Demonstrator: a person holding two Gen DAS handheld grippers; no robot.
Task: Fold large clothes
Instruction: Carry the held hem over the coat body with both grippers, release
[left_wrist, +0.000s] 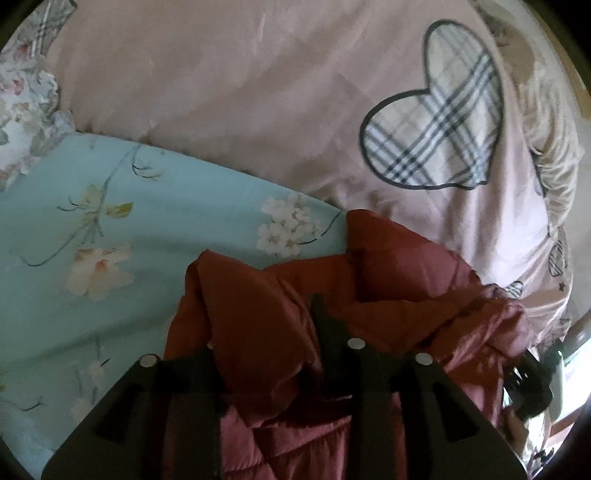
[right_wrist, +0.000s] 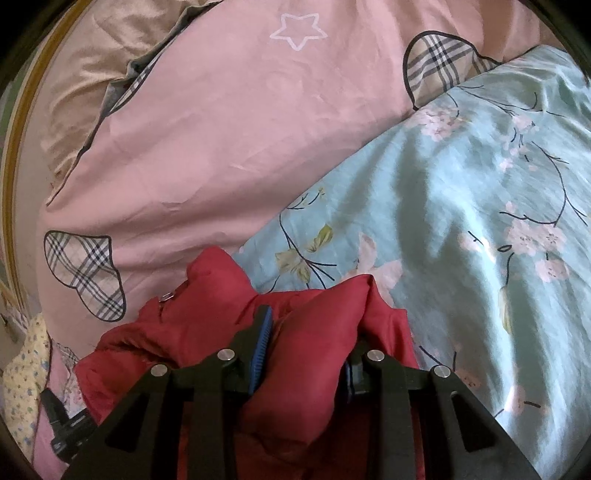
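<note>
A red padded jacket (right_wrist: 207, 332) lies bunched at the near edge of the bed, partly on the pink quilt (right_wrist: 229, 147) with plaid hearts and partly on the light-blue floral sheet (right_wrist: 461, 206). The right gripper (right_wrist: 306, 347) pinches a thick puffed fold of it between its blue-padded fingers (right_wrist: 260, 347). The left gripper (left_wrist: 266, 354) also has a hump of the jacket (left_wrist: 406, 269) bulging up between its fingers, apparently clamped. The shell looks glossy, so probably slippery; the filling seems soft, bulky and light, likely to spring back. Firmer holds would probably be at seams, hems or the snap placket (right_wrist: 168, 295), rather than mid-panel puffs.
</note>
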